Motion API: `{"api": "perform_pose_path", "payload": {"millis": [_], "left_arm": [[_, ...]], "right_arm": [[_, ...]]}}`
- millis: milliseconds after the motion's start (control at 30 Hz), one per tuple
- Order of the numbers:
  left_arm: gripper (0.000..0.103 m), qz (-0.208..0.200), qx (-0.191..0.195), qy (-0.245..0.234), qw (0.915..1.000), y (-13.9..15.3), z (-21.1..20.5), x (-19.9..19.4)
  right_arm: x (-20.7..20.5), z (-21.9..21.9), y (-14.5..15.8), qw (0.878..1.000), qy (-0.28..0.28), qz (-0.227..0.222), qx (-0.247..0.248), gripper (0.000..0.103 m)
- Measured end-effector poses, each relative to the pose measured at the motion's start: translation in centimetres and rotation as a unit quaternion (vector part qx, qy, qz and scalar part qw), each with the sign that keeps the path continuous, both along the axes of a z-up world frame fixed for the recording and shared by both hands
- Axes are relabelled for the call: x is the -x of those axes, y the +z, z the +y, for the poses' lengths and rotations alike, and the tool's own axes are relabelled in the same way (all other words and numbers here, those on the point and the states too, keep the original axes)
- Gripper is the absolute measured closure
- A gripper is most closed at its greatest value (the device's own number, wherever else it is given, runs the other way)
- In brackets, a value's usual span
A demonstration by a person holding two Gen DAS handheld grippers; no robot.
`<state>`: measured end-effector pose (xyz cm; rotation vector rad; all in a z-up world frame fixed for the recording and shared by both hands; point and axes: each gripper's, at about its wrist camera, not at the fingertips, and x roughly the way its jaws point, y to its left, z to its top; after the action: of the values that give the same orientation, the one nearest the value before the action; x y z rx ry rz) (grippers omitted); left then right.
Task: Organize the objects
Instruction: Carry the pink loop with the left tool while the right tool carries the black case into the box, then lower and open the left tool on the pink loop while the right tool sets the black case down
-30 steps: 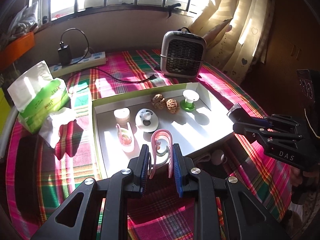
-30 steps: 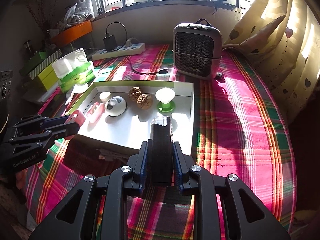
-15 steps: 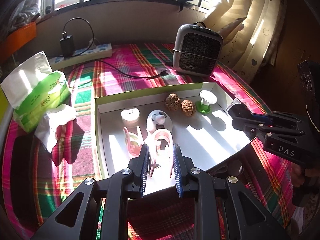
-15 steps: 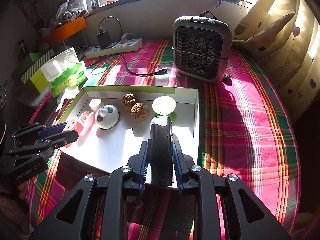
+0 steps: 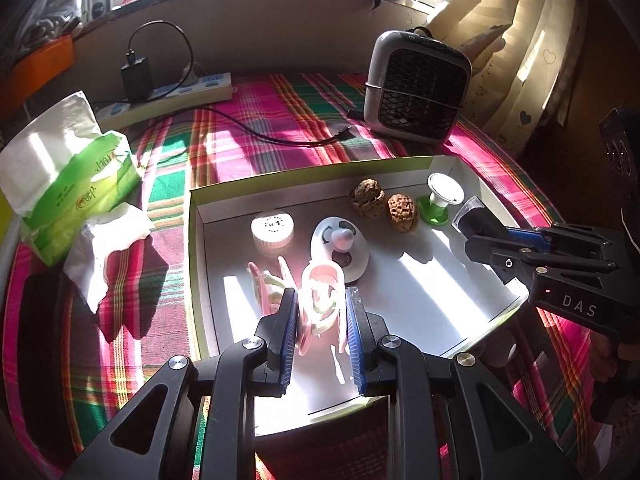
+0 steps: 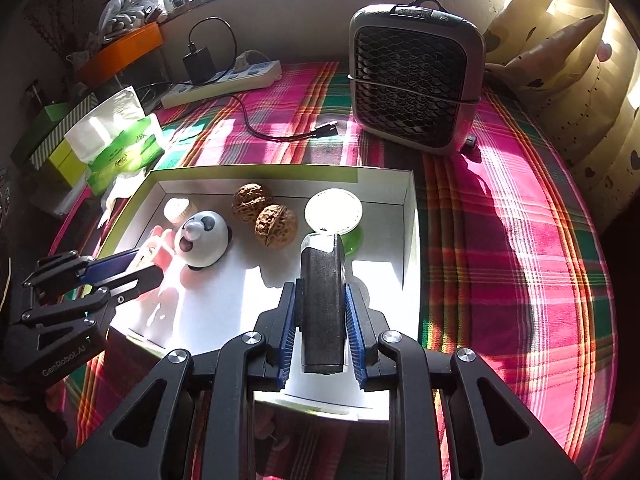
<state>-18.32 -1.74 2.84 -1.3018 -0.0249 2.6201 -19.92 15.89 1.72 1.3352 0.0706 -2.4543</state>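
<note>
A shallow white box (image 5: 197,248) lies on the plaid cloth. It holds a small white jar (image 5: 273,229), a panda-faced white dome (image 5: 339,246), two walnuts (image 5: 367,198), a green-based white knob (image 5: 440,198) and a pink clip (image 5: 260,282). My left gripper (image 5: 321,300) is shut on a second pink clip (image 5: 322,294) just above the box floor near the first one. My right gripper (image 6: 320,292) is shut on a black block with a clear top (image 6: 323,280) over the box's right part, in front of the knob (image 6: 333,210). Each gripper shows in the other's view: right gripper (image 5: 476,236), left gripper (image 6: 148,266).
A grey fan heater (image 5: 416,84) stands behind the box, with its loose plug cord (image 5: 280,136) on the cloth. A power strip with a black charger (image 5: 168,94) lies at the back left. A green tissue pack (image 5: 68,176) and a crumpled tissue (image 5: 108,248) sit to the left.
Both grippers have moved forward and down over the white box, carrying the pink clip and the black block. The things in the box have stayed put.
</note>
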Motion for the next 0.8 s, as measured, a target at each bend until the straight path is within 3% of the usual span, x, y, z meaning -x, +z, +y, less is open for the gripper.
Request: {"api": "perform_pose_path", "payload": {"millis": [800], "left_arm": [[0.082, -0.003, 0.003, 0.008, 1.0, 0.0, 0.0, 0.5]], "right_arm": [[0.6, -0.9, -1.3, 0.999, -0.009, -0.007, -0.034, 0.078]]}}
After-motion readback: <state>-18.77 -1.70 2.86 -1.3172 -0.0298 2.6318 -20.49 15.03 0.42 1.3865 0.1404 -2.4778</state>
